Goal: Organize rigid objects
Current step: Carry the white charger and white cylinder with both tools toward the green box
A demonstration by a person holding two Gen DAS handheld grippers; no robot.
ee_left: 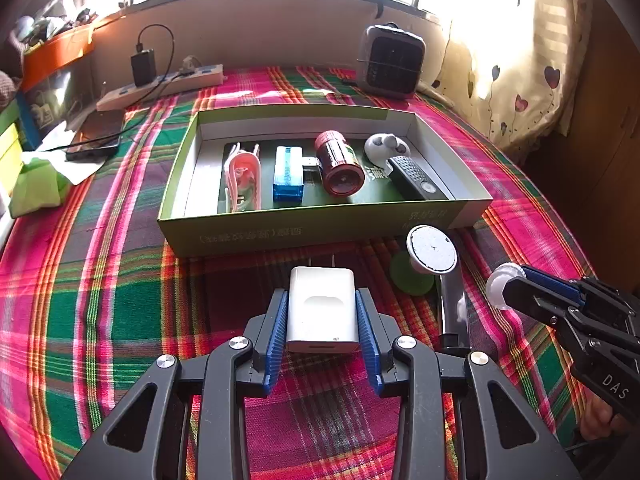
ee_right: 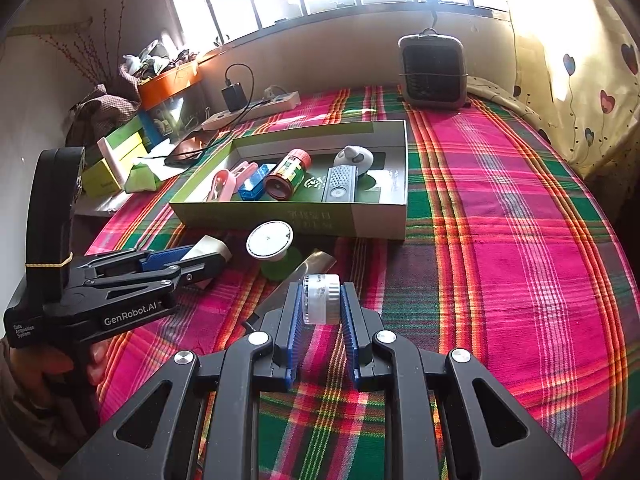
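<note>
"GenRobot.AI" on left gripper (ee_right: 200,262); "DAS" on right gripper (ee_left: 505,286).

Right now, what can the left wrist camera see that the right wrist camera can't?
Only the left wrist view shows the white charger's full face, clamped between the left gripper's fingers. Only the right wrist view shows the ribbed clear-and-white cap up close in the right gripper, and the hand under the left tool. Both show the green box with the red bottle inside, and the round white disc in front.
</note>
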